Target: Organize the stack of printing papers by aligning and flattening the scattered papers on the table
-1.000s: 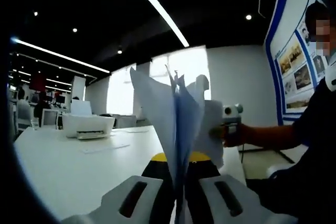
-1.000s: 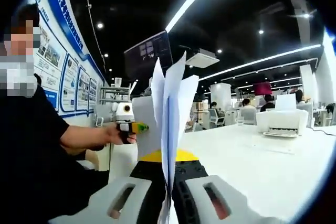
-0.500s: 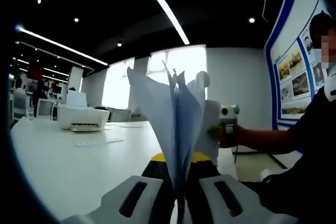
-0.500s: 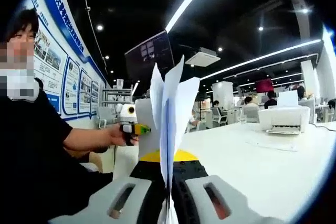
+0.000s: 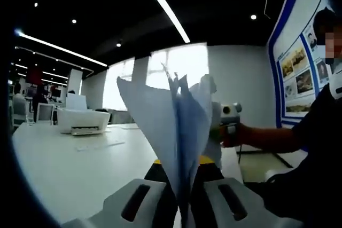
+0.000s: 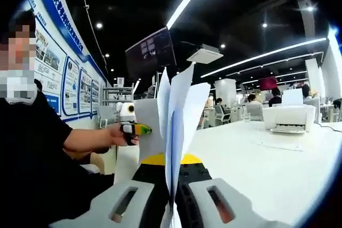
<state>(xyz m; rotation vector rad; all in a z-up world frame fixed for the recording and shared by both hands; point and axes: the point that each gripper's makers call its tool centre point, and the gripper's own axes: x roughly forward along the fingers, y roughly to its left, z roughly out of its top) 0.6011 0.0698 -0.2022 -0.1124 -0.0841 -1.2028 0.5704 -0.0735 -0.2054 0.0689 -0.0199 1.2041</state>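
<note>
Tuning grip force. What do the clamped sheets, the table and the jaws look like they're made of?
Stack of printing papers: thin matte white paper; the sheets fan apart and light shows through them. Table: smooth white top with a faint sheen, probably laminate, though I can't be sure. Right gripper and left gripper: jaws look like matte light-grey moulded plastic with dark slots, closed on the papers.

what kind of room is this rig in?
Likely an open-plan office: a long white table with a printer on it, people seated at desks behind, strip ceiling lights, and poster boards along the wall.
</note>
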